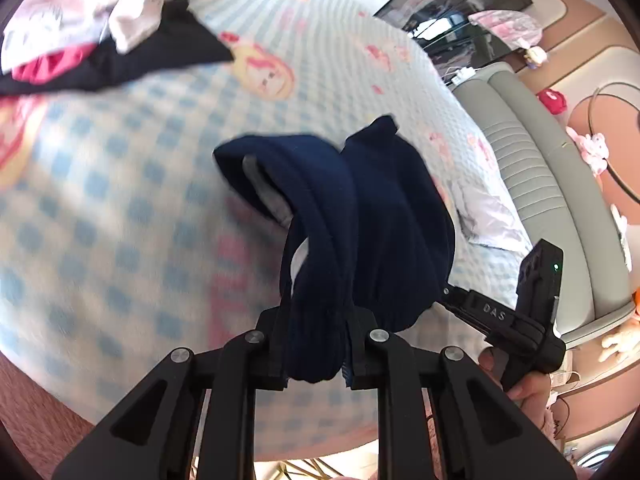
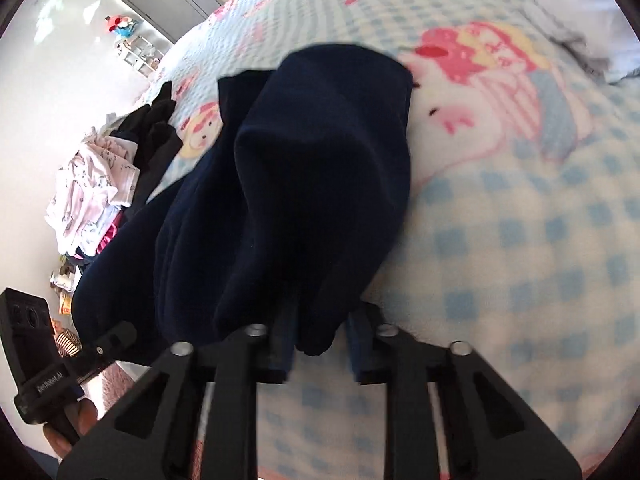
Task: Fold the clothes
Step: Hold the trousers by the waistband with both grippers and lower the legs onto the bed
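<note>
A navy blue garment (image 1: 360, 216) with an elastic waistband hangs above the bed, held between both grippers. My left gripper (image 1: 316, 344) is shut on the bunched waistband. My right gripper (image 2: 320, 344) is shut on another edge of the same navy garment (image 2: 304, 184), which drapes forward over the blanket. The other gripper shows in each view: the right one at the right edge of the left wrist view (image 1: 516, 316), the left one at the lower left of the right wrist view (image 2: 60, 376). A light lining shows inside the garment.
The bed is covered by a blue-checked blanket (image 1: 120, 208) with pink cartoon figures. A pile of unfolded clothes (image 1: 76, 28), white, black and pink, lies at the bed's far left. A white cloth (image 1: 488, 216) lies near the grey padded headboard (image 1: 540, 168).
</note>
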Demonstrator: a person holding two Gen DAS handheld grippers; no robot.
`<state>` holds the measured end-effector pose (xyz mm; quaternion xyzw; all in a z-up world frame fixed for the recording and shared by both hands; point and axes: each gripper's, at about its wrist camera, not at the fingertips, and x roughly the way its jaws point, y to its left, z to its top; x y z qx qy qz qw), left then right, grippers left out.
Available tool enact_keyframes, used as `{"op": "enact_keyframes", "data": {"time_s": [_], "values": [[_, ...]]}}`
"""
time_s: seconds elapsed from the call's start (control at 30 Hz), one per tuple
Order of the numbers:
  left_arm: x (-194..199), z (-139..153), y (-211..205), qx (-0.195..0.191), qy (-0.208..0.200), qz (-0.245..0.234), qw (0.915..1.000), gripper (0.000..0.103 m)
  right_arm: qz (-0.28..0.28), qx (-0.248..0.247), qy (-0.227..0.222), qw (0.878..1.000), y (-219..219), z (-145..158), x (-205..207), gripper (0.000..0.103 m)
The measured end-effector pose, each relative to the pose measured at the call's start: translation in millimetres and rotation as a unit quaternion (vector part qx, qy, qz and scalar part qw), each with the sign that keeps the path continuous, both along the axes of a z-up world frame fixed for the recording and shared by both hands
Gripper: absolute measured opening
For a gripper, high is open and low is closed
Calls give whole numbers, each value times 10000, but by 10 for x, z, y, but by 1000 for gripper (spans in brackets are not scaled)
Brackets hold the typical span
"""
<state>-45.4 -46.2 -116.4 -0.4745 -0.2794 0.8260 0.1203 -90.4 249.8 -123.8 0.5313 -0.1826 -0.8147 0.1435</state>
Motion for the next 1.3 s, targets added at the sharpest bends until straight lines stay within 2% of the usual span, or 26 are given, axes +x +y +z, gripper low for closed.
{"op": "enact_keyframes", "data": {"time_s": [0.17, 0.3, 0.4, 0.5, 0.57, 0.6, 0.67, 0.73, 0.8, 0.9, 0.97, 1.03, 1.1, 1.13, 1.17, 1.23, 1.3], "values": [[-143, 234, 9, -129, 298, 51, 9995, 19, -114, 182, 558, 9982, 18, 443, 139, 11], [-65, 230, -28, 9, 319, 56, 9995, 19, -344, 448, 656, 9962, 126, 617, 315, 11], [-82, 31, 37, -33, -27, -182, 9998, 20, -432, 1072, 387, 9925, 150, 532, 469, 11], [-49, -269, 118, -230, -553, -334, 9976, 21, -340, 1050, 5, 9939, 196, 347, 622, 12], [-24, -449, 149, -275, -878, -422, 9949, 30, -257, 939, -229, 9950, 254, 233, 688, 16], [-14, -449, 117, -56, -848, -414, 9955, 34, -268, 822, -286, 9958, 299, 204, 703, 17], [-26, -409, 58, 273, -748, -383, 9961, 54, -396, 520, -307, 9974, 392, 187, 708, 21], [-63, -345, 11, 500, -629, -350, 9962, 58, -559, 223, -279, 9978, 507, 170, 690, 24], [-129, -324, 44, 457, -609, -411, 9962, 58, -797, 179, -229, 9964, 588, 159, 657, 27], [-228, -293, 93, 394, -578, -504, 9963, 55, -1003, 153, -166, 9947, 653, 152, 604, 30], [-263, -326, 146, 386, -574, -600, 9958, 55, -945, 133, -186, 9953, 629, 120, 578, 44], [-265, -435, 221, 305, -697, -642, 9950, 54, -650, 119, -321, 9973, 527, 33, 542, 50], [-233, -448, 254, 113, -741, -620, 9953, 35, -574, 217, -385, 9974, 476, -35, 565, 50], [-225, -425, 264, 10, -740, -621, 9953, 16, -580, 277, -398, 9971, 467, -58, 582, 37], [-215, -390, 271, -70, -727, -632, 9953, 14, -606, 327, -327, 9971, 469, -8, 613, 18], [-177, -155, 253, 60, -527, -765, 9957, 14, -606, 437, -79, 9972, 456, 159, 686, 11], [-137, 155, 232, 129, -150, -901, 9957, 14, -440, 374, 311, 9978, 410, 464, 787, 9]]}}
